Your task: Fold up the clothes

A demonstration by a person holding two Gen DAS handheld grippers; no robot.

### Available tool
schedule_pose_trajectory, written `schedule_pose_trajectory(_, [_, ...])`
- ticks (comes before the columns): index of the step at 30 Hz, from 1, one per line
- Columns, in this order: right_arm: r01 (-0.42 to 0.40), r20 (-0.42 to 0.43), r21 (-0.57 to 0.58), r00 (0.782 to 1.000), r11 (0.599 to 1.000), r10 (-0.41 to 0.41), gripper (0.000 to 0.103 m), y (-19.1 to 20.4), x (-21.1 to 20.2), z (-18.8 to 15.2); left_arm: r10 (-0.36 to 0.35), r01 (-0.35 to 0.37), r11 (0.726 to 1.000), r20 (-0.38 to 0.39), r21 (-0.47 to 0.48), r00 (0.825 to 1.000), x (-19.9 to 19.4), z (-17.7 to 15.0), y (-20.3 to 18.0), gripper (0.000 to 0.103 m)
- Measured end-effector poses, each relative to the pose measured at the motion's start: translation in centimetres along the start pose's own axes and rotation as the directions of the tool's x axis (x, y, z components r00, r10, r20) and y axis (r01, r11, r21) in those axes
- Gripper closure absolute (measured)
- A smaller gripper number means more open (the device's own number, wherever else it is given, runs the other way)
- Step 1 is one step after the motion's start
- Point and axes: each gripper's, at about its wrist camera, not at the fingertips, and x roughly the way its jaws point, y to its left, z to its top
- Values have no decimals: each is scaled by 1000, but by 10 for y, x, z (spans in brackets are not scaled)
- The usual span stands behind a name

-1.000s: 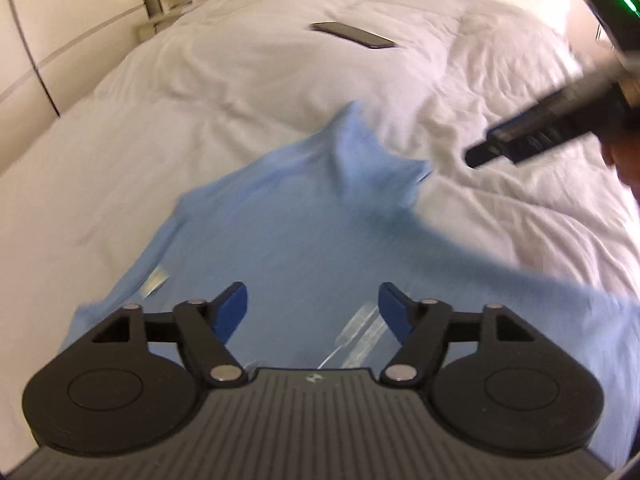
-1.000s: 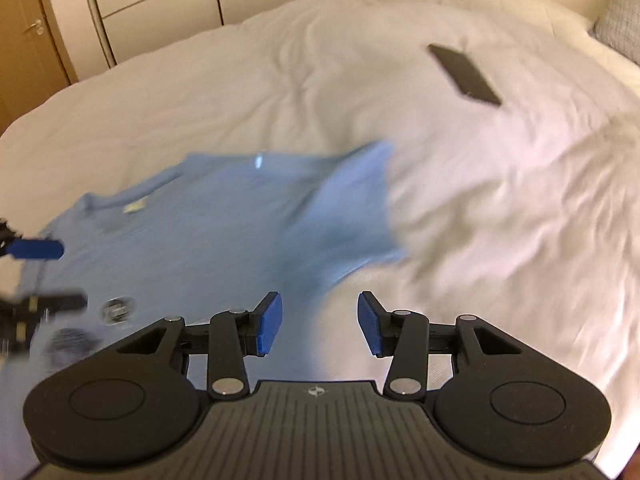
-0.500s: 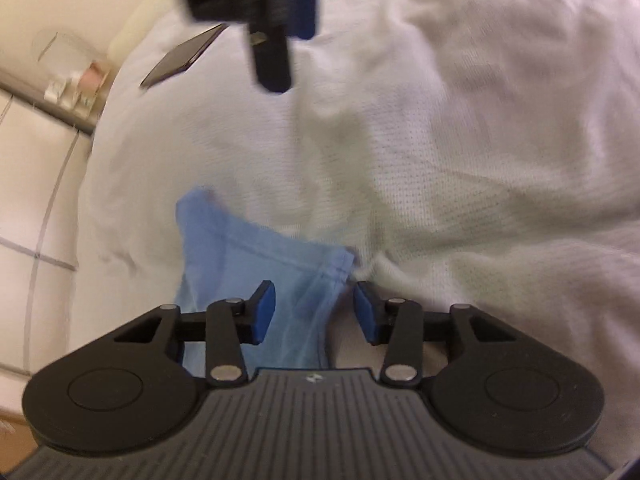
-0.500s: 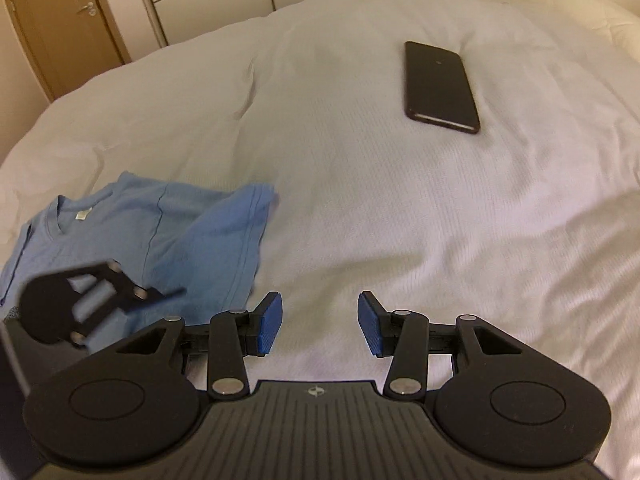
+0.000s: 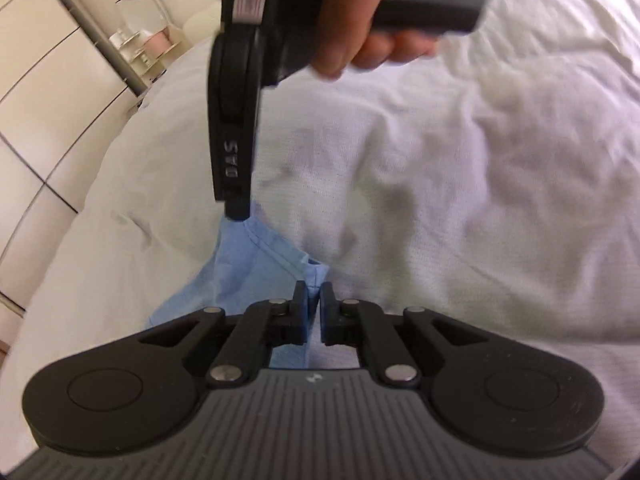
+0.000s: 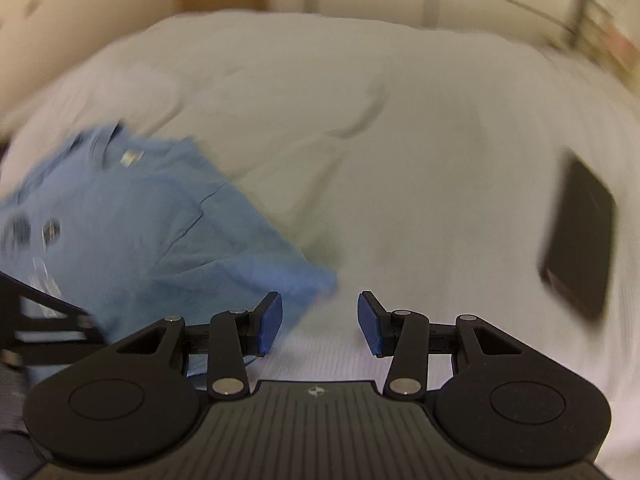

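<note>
Left gripper [image 5: 314, 307] pinched on the shirt [image 5: 256, 264] edge; right gripper [image 6: 320, 322] open, empty.

Nearest, in the left view, jaws nearly shut with a fold of blue hem between them. Beyond, shirt stretched up from the bed [image 5: 460, 184] to the tip of the other gripper, held from above by a hand [image 5: 360, 28]. In the right view, blue pads [image 6: 269, 322] spread apart just over the shirt corner, the rest bunched to the left with its neck label [image 6: 130, 158] showing. Farther right, a phone [image 6: 580, 236] flat on the bedding. Much blurred.
</note>
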Motion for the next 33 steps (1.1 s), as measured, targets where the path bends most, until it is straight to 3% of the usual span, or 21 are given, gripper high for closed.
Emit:
schedule_pose_trajectory(7, [-81, -127, -293, 991, 953, 45, 65, 10, 45, 21, -12, 13, 996, 15, -84, 1000, -12, -8, 4, 99])
schedule_pose_trajectory(9, [-110, -168, -313, 984, 943, 59, 69, 9, 52, 23, -12, 15, 995, 27, -99, 1000, -14, -7, 4, 99])
schedule_pose_trajectory(14, [-171, -218, -329, 971, 929, 101, 69, 3, 53, 30, -9, 14, 996, 58, -92, 998, -16, -9, 6, 99])
schedule_pose_trajectory(18, [-217, -275, -469, 957, 856, 92, 69, 16, 58, 37, -8, 16, 994, 68, -108, 998, -18, -13, 8, 99])
schedule_pose_trajectory(20, [-227, -304, -489, 949, 842, 79, 76, 19, 61, 39, -10, 18, 992, 70, -123, 997, -18, -14, 9, 99])
schedule_pose_trajectory(21, [-235, -324, -457, 942, 858, 86, 97, 16, 63, 41, -7, 17, 991, 73, -135, 997, -19, -14, 10, 99])
schedule_pose_trajectory(22, [-243, -343, -425, 935, 872, 93, 102, 13, 65, 44, -5, 17, 988, 76, -151, 997, -20, -14, 11, 99])
schedule_pose_trajectory(25, [-258, -385, -293, 913, 921, 134, 103, 3, 64, 55, -11, 31, 972, 87, -231, 996, -24, -14, 18, 99])
schedule_pose_trajectory(27, [-243, -414, -163, 896, 956, 157, 103, -8, 61, 64, -36, 63, 929, 80, -366, 996, -26, -15, 31, 99])
schedule_pose_trajectory(28, [-230, -435, -92, 884, 969, 169, 103, -14, 60, 68, -43, 72, 889, 74, -452, 996, -29, -18, 40, 99])
schedule_pose_trajectory(31, [-227, -446, 70, 864, 971, 234, 102, -21, 57, 88, -39, 58, 717, 43, -695, 998, -34, -34, 67, 99])
schedule_pose_trajectory(33, [-243, -425, 144, 860, 959, 281, 102, -19, 54, 103, -51, 60, 636, 36, -769, 998, -34, -49, 73, 99])
